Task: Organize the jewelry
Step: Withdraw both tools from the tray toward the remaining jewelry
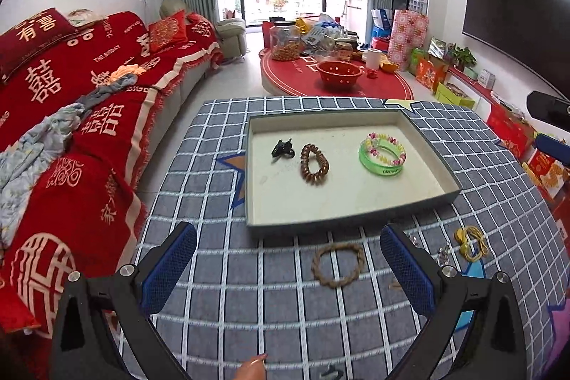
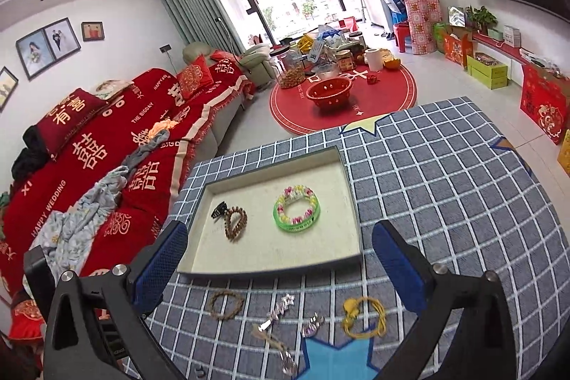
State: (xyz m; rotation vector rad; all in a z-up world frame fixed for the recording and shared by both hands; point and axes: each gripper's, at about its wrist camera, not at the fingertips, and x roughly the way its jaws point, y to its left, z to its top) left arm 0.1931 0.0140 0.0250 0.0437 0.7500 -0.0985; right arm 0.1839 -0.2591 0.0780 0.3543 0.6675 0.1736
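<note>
A shallow grey tray (image 1: 433, 145) (image 2: 351, 202) sits on the checked tablecloth. In it lie a black clip (image 1: 282, 148) (image 2: 218, 209), a brown bead bracelet (image 1: 314, 164) (image 2: 235, 222) and a green bangle with coloured beads (image 1: 382, 154) (image 2: 296, 204). On the cloth in front of the tray lie a tan bead bracelet (image 1: 338, 265) (image 2: 226, 305), a yellow cord (image 1: 471, 243) (image 2: 363, 315), silver hair clips (image 2: 281, 308) and small silver pieces (image 2: 312, 324). My left gripper (image 1: 288, 269) is open and empty above the tan bracelet. My right gripper (image 2: 279, 266) is open and empty above the loose pieces.
A red-covered sofa (image 1: 71, 116) runs along the left of the table. A round red table (image 1: 338, 84) with jars and a red bowl (image 1: 339, 73) stands beyond. Boxes (image 1: 459, 95) line the right wall under a TV (image 1: 513, 20). The other gripper's edge (image 1: 550, 127) shows at right.
</note>
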